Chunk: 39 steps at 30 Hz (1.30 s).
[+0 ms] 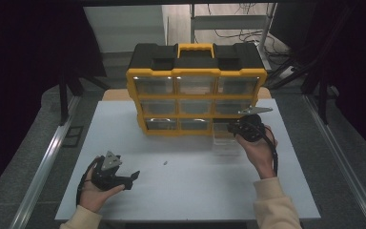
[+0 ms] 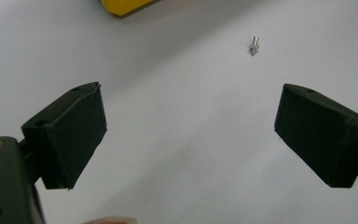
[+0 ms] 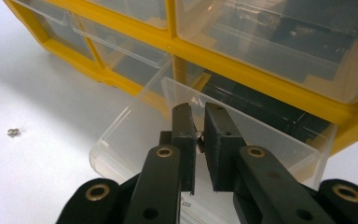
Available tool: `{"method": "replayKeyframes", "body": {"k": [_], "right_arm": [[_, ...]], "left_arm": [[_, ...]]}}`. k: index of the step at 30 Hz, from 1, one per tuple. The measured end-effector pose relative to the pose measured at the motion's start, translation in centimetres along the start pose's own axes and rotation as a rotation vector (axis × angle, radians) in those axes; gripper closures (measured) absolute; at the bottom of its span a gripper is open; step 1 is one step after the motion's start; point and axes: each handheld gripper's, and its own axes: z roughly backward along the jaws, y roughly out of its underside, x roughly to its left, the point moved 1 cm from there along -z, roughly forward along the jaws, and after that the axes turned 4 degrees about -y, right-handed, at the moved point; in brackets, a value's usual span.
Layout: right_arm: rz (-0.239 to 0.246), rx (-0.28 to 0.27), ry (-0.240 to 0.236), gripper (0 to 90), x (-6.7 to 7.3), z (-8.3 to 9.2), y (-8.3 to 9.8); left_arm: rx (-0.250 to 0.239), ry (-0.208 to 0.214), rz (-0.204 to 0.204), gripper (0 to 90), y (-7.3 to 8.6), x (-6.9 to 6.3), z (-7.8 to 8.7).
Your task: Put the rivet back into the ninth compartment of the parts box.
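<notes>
A small metal screw (image 3: 199,136), little more than a glint of silver, sits pinched between the nearly closed jaws of the right gripper (image 3: 198,122), held above the clear plastic drawer (image 3: 135,140) pulled out of the bottom right slot of a yellow and black parts organizer (image 1: 196,76). The job in hand looks like dropping the screw into that drawer, and it would be done best by bringing the jaw tips down inside the drawer's walls before easing them apart, so the piece falls a short way and does not bounce out over the low front rim; the transparent walls are hard to read, so the approach should be slow and well away from the edges. The screw is too small and too hidden by the pads to tell its head from its shank. A second screw (image 2: 254,45) of the same sort, short, shiny, with a wider head, lies on its side on the white table (image 1: 190,186), out in the open in front of the organizer and apart from it; it also shows at the left in the right gripper view. The left gripper (image 2: 186,126) rests low at the near left of the table with its jaws spread wide and nothing between them, pointed toward that loose screw, which lies just beyond its tips and is probably next.
</notes>
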Motion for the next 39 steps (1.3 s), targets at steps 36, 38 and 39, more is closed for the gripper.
{"method": "replayKeyframes", "body": {"k": [36, 38, 39], "right_arm": [[0.065, -0.093, -0.148, 26.7, 3.8, 0.4, -0.1], [0.064, -0.093, -0.159, 26.7, 4.0, 0.4, 0.0], [0.064, -0.094, -0.167, 26.8, 4.2, 0.4, 0.1]], "left_arm": [[0.006, 0.010, -0.012, 9.3, 0.0, -0.3, -0.2], [0.005, 0.011, -0.014, 9.3, -0.1, -0.4, -0.1], [0.005, 0.011, -0.015, 9.3, -0.1, -0.4, -0.1]]}}
